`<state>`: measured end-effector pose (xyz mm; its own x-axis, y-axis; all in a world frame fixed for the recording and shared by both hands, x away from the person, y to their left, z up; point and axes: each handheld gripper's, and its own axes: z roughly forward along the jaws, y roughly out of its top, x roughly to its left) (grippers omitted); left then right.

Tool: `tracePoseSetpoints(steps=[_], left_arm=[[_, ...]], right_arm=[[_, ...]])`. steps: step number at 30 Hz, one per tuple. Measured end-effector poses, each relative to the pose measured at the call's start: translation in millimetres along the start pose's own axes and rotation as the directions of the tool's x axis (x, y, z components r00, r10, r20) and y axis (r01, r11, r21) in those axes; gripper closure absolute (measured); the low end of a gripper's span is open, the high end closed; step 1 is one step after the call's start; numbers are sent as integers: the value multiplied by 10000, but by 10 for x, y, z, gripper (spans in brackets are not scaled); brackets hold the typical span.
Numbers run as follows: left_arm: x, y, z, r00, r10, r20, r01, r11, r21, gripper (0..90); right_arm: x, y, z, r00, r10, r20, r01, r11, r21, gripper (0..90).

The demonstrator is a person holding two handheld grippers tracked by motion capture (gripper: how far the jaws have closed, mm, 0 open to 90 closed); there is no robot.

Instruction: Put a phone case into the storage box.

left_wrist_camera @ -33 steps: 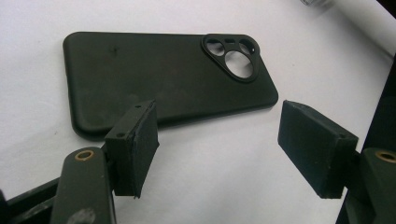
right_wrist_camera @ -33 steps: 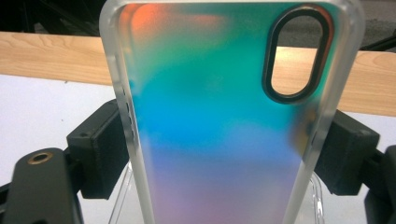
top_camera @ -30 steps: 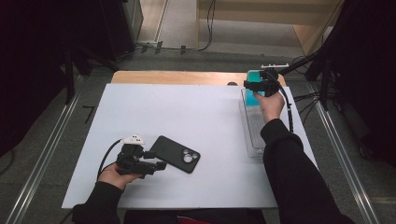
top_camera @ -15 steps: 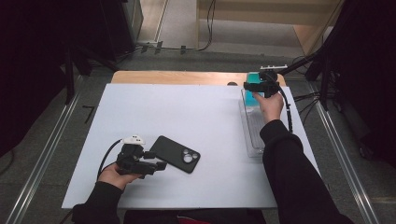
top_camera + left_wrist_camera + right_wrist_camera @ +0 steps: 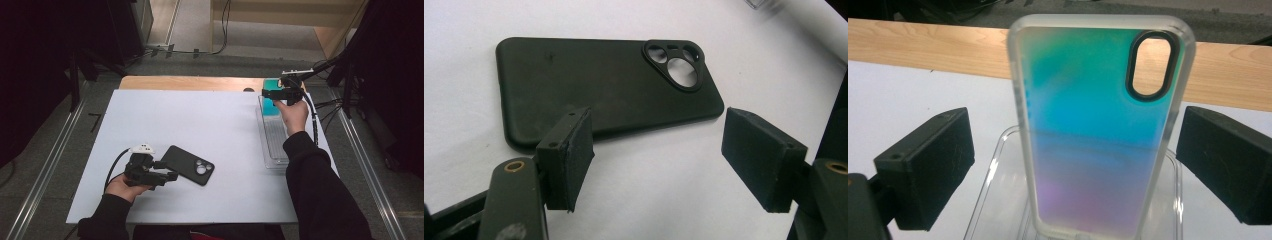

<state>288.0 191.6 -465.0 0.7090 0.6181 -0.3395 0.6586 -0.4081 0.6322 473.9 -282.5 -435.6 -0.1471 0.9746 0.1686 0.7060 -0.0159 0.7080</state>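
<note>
A black phone case (image 5: 189, 165) (image 5: 599, 87) lies flat on the white table sheet (image 5: 200, 130), camera cutout to the right. My left gripper (image 5: 167, 170) (image 5: 659, 160) sits at its near-left edge, open, one pad (image 5: 566, 150) over the case's edge. An iridescent teal case (image 5: 1095, 130) (image 5: 271, 100) stands upright in the far end of a clear plastic tray (image 5: 274, 142) (image 5: 998, 195). My right gripper (image 5: 272, 93) (image 5: 1073, 165) is open with its pads on either side of this case, not touching it.
The wooden table edge (image 5: 190, 82) runs along the back. Metal rails (image 5: 45, 170) flank the table on the floor. Cables (image 5: 320, 105) trail near the right gripper.
My right gripper has shifted slightly toward the upright teal case. The left gripper and black case have not visibly moved.
</note>
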Motion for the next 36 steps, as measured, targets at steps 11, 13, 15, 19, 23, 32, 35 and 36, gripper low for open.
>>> tracePoseSetpoints(steps=[11,13,15,19,23,32,35,36], left_arm=[[45,43,-36,10000,-27,-18,27,10000,-49,287],[55,56,-43,10000,2,-23,-2,10000,-81,287],[65,70,-49,10000,25,28,-25,10000,-95,286],[75,101,-57,10000,85,7,-85,9999,-95,286],[91,130,-60,10000,88,32,-87,9999,-109,285],[139,192,-52,9999,-6,168,7,10000,-86,285],[148,212,-51,9997,47,228,-45,10000,-85,285],[152,219,-51,9996,48,275,-46,10000,-69,285]], right_arm=[[160,-155,-386,9953,-476,-843,480,9988,21,10],[181,-179,-448,9901,-547,-1292,554,9985,14,10],[204,-209,-517,9871,-556,-1503,564,9984,7,10],[243,-277,-619,9844,-819,-1554,821,9966,-52,53],[286,-358,-710,9775,-972,-1870,986,9951,-21,59],[430,-537,-852,9519,-1365,-2742,1457,9892,134,192],[486,-586,-881,9408,-1499,-3040,1635,9864,195,198],[513,-605,-897,9359,-1567,-3155,1711,9851,185,204]])
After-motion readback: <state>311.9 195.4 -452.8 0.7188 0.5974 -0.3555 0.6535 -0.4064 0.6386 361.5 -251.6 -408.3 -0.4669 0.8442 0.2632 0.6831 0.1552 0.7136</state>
